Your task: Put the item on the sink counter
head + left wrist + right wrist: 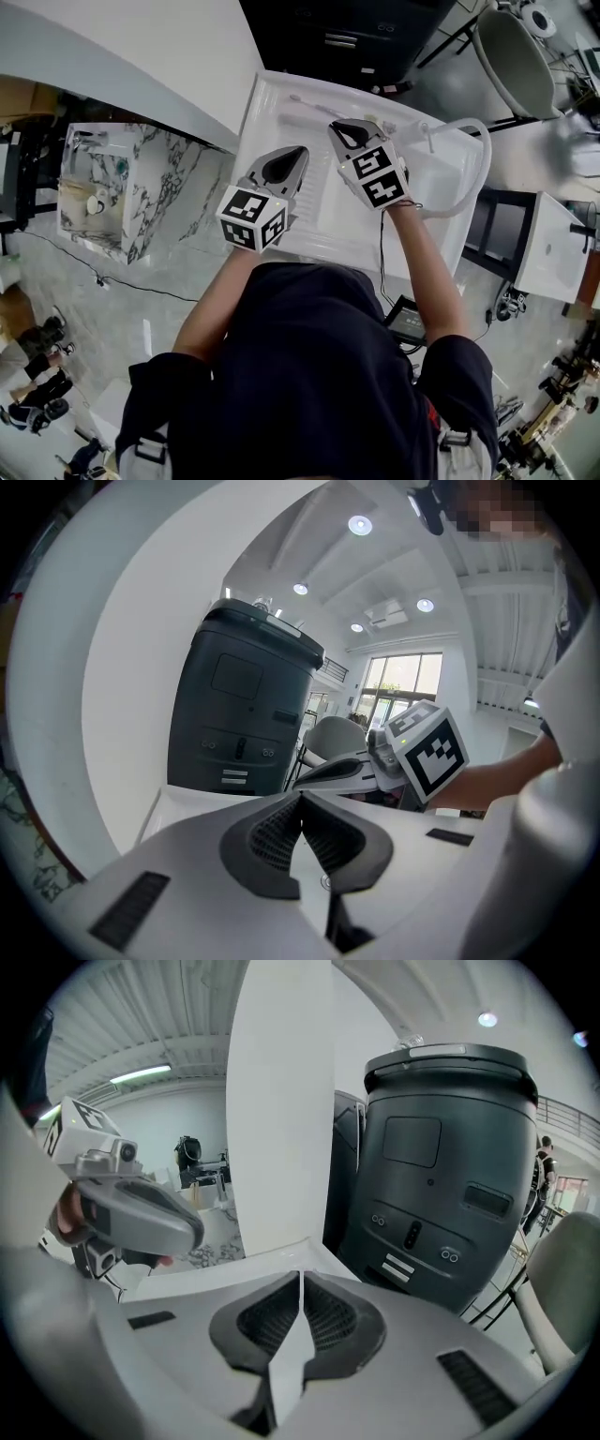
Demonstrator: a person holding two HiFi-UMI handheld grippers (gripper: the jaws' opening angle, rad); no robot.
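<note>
While left tongs point(298, 153) and right tongs point(337, 129) hover closed, empty, above the sink counter point(267, 112), a thin item point(307, 101) lies crosswise just ahead, nearer the right.

- Sink counter point(272, 112) at centre; cabinet point(356, 37) stands behind its far edge.
- Side unit point(141, 187) off its left edge.
- Chair point(516, 61) beyond its far right corner.
- Left gripper point(298, 155) and right gripper point(342, 131) side by side over its middle.

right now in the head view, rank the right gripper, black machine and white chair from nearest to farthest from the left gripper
1. right gripper: close alongside, to the right
2. black machine: behind the sink counter
3. white chair: far top right
</note>
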